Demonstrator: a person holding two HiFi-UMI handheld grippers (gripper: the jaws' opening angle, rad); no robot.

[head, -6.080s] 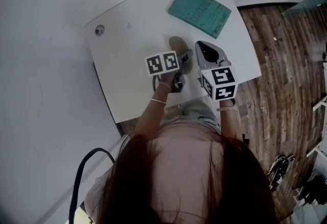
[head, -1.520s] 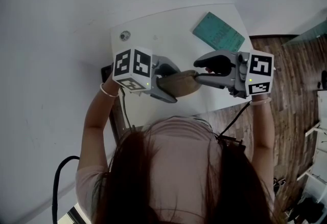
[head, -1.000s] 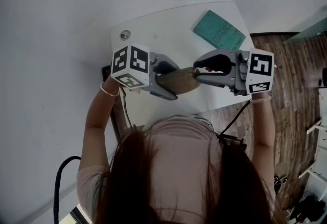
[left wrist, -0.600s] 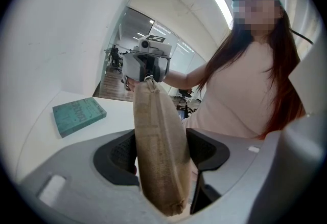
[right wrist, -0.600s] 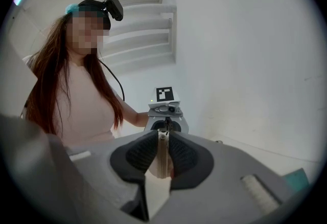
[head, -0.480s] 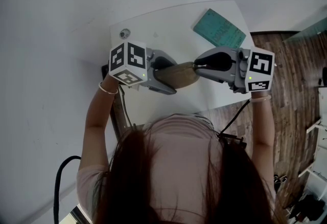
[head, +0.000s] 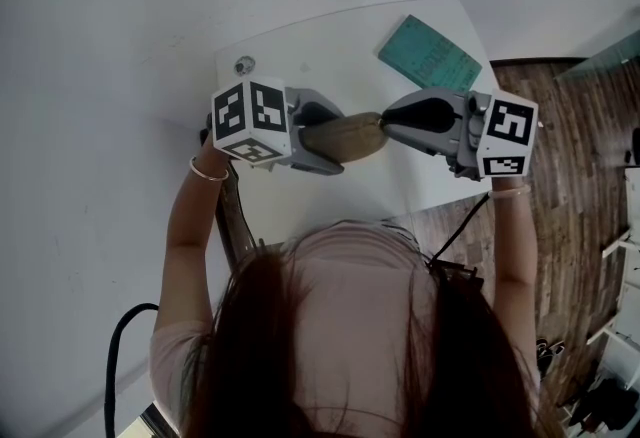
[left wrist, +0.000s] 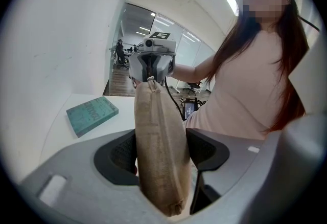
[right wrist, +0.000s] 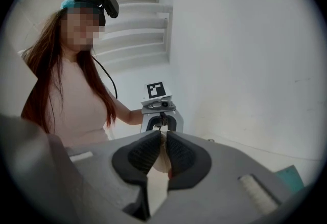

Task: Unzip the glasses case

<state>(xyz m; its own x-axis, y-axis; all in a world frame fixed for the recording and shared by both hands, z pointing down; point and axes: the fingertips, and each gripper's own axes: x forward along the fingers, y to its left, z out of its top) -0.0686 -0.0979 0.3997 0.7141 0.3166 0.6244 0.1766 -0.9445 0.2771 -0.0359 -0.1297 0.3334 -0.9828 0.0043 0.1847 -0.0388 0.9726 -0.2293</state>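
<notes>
A tan fabric glasses case (head: 345,134) is held up above the white table (head: 300,56), with my left gripper (head: 338,139) shut across its middle. In the left gripper view the case (left wrist: 158,146) stands on edge between the pads, zipper seam up, and its pull (left wrist: 150,81) sits at the far tip. My right gripper (head: 385,126) faces it from the right. Its jaws have just been closing, and in the right gripper view the pads (right wrist: 145,152) almost meet around the case's tip (right wrist: 162,164). The pull itself is hidden there.
A teal book (head: 430,56) lies at the table's far right corner, and a small round fitting (head: 244,65) sits at its far left. Wooden floor (head: 570,176) runs to the right of the table. A cable (head: 455,231) hangs from the right gripper.
The right gripper's jaws have gone from wide apart to nearly together at the case's right end. The left gripper and the case have shifted slightly toward the far side of the table.
</notes>
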